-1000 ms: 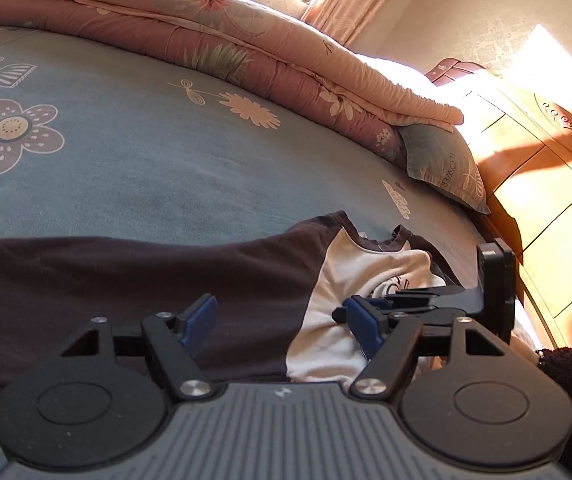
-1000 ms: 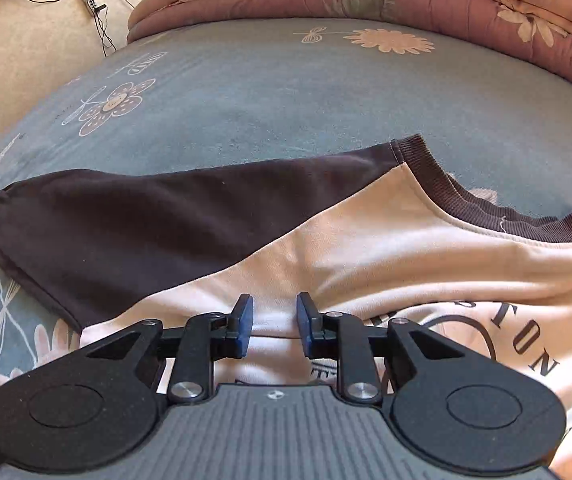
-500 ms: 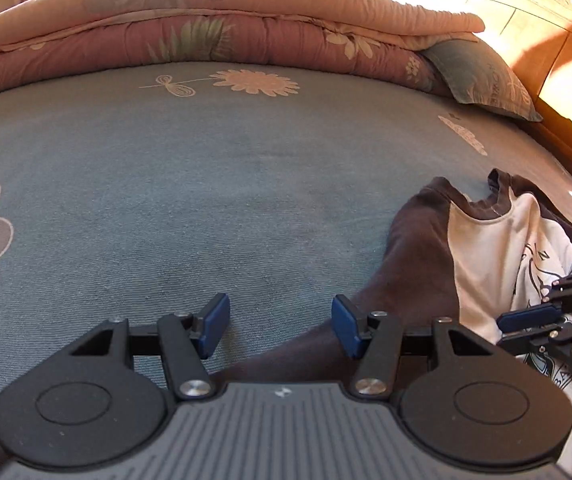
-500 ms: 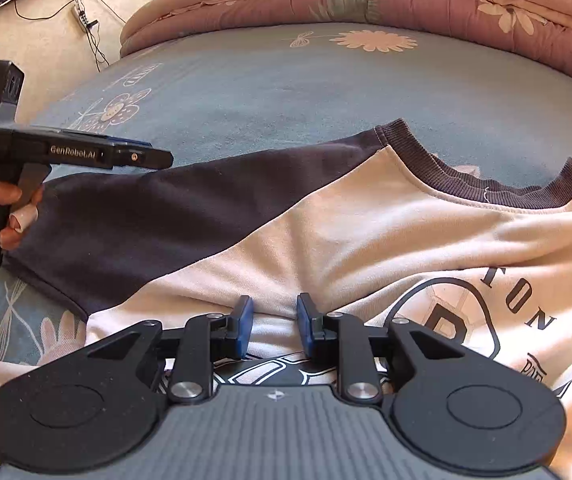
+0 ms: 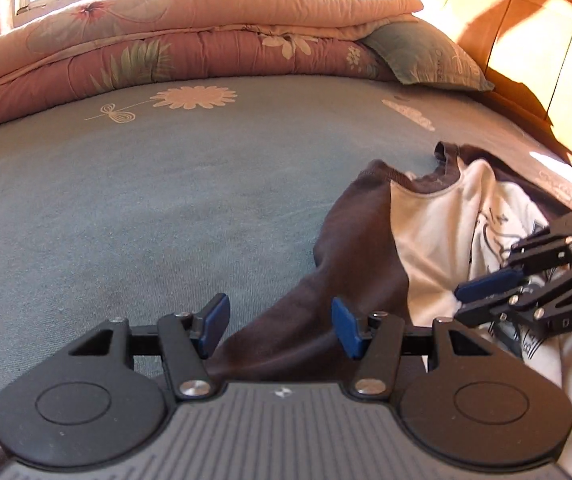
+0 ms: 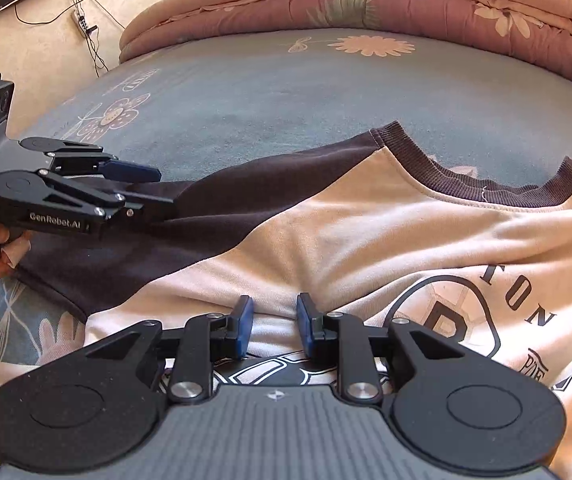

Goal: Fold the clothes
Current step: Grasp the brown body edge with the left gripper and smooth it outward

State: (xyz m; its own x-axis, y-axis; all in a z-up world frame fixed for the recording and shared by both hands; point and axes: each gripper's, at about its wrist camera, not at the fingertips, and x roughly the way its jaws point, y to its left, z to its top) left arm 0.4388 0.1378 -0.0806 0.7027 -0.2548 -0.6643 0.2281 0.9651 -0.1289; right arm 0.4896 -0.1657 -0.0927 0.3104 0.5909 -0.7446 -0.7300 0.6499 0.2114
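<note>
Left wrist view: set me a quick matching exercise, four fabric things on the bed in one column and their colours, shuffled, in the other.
Things:
1. sleeve
2. shirt front
3. quilt
4. pillow

Colours:
A. pink floral
B. plain dark brown
C. cream with dark printed lettering
D. teal with a pale leaf print

Pairs: 1-B, 2-C, 3-A, 4-D

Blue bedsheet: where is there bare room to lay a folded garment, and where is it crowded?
Bare: the wide stretch of bedsheet between the folded pink quilt and the sweatshirt. Crowded: the near edge, where the sweatshirt spreads with the left gripper over its dark sleeve and the right gripper on its white front.
</note>
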